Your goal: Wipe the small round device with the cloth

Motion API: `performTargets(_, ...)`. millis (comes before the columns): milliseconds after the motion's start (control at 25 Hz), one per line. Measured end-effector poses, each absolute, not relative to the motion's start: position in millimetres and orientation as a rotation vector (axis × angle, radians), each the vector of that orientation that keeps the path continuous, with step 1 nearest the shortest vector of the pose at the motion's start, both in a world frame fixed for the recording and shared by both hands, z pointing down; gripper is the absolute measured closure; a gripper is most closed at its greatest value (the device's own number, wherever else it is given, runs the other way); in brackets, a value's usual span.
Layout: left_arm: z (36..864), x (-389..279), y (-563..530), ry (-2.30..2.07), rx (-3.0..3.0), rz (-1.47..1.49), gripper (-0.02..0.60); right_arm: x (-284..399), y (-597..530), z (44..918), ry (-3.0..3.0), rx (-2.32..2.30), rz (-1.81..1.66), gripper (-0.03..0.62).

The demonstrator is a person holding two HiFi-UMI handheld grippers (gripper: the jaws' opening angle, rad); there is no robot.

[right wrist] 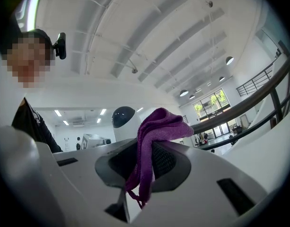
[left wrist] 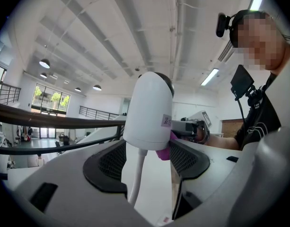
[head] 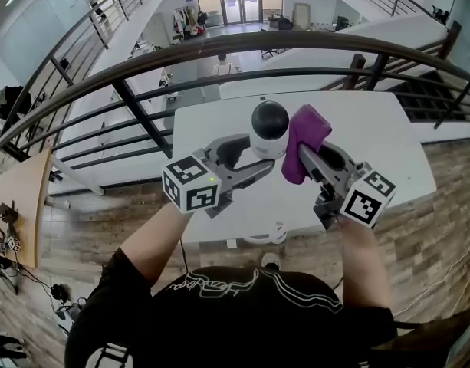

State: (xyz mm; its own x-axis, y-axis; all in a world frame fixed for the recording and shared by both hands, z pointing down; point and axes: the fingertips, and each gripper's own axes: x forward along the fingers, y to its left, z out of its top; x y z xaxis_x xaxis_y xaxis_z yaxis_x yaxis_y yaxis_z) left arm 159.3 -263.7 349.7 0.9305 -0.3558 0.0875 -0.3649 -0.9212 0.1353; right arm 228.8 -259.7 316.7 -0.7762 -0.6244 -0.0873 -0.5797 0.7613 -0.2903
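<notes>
Since the wipe depended on where cloth met casing, I noted that first: seen from the head view, the purple cloth [head: 305, 136] lay at about 3 o'clock from the small round device [head: 270, 125], touching or just short of its right flank. The left tool [head: 248, 158] reached in from roughly 7 o'clock, its jaws spread wide round the device's white lower body and gripping it, raised above the white surface [head: 388, 144]. The device's long axis ran along that tool's own line, black dome pointing away toward 12 o'clock, a white cable [left wrist: 137, 174] trailing from the base back between the jaws. The right tool [head: 311, 161] came from about 5 o'clock, clamped on the cloth, which bunched over the tips with a loose tail hanging below. The right gripper view showed the dome just beyond the cloth, at about 11 o'clock from it. Judgement: the right tool was the nearer to bare casing; a stroke from 3 toward 12 o'clock over the dome looked the likely move, with the left tool only steadying.
</notes>
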Motion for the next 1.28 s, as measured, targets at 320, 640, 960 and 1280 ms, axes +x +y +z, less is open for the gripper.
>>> performTargets(320,354.8,151.9,-256.1,-0.536,2.958,0.152,0.285,230.0,-244.8,312.3,2.766,-1.001,-0.357,0.533)
performTargets(640,351.1,120.0,-234.7,-0.582,2.981,0.130,0.295,232.8,-206.2,301.6,2.724,-1.072,-0.307,0.533)
performTargets(960,329.9,103.3,-182.3,-0.597,2.987,0.047,0.572,217.2,-141.1,286.1,2.698,-1.085,-0.276,0.533)
performTargets(1280,307.1,108.4,-161.3,-0.619,2.989,0.030,0.572,211.9,-122.8,277.4,2.721,-1.021,-0.302,0.533)
